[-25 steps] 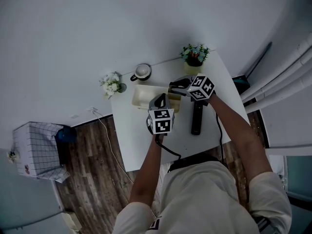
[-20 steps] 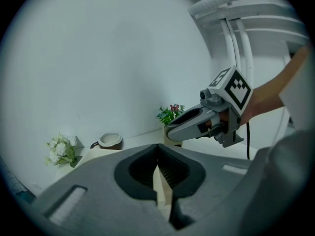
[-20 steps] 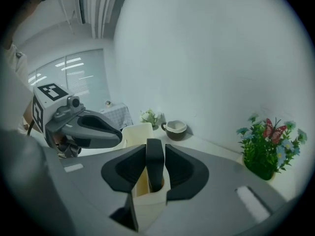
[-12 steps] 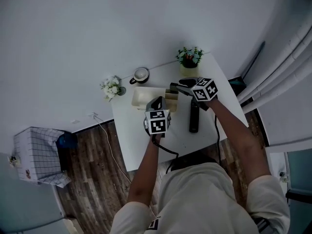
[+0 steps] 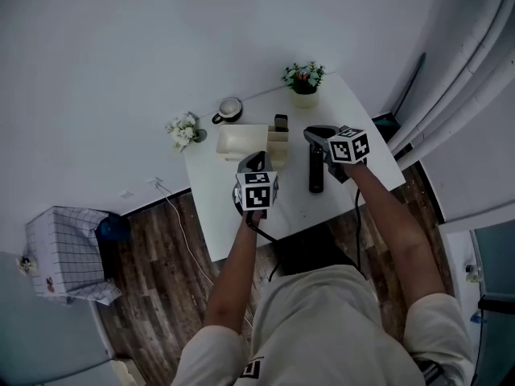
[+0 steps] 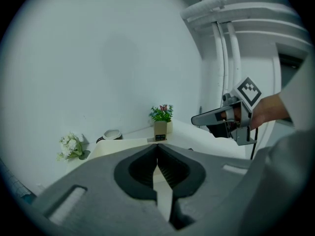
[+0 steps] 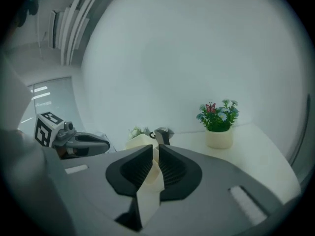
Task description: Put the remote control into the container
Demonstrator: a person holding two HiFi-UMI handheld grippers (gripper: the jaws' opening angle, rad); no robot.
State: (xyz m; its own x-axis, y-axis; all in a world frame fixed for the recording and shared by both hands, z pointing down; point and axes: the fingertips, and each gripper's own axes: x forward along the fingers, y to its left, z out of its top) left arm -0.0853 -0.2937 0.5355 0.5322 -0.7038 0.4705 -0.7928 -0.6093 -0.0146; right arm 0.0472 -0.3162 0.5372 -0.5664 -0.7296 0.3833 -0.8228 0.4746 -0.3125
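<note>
A cream container (image 5: 237,143) sits at the back of the white table (image 5: 362,119). A dark remote control (image 5: 280,124) stands upright at the container's right end and also shows in the right gripper view (image 7: 163,134). A second long black remote (image 5: 316,171) lies flat on the table. My right gripper (image 5: 308,133) hovers just right of the container. Its jaws (image 7: 153,146) have just been closing, stand a narrow gap apart and hold nothing. My left gripper (image 5: 257,159) hangs in front of the container, shut and empty (image 6: 157,146).
A potted plant (image 5: 303,83) stands at the table's back right corner. A mug (image 5: 229,109) and a bunch of white flowers (image 5: 183,129) are at the back left. A cable (image 5: 181,232) runs over the wooden floor on the left.
My right gripper has drawn back to the right from the container's end, and the dark remote now stands there free. My left gripper has pulled back a little towards me.
</note>
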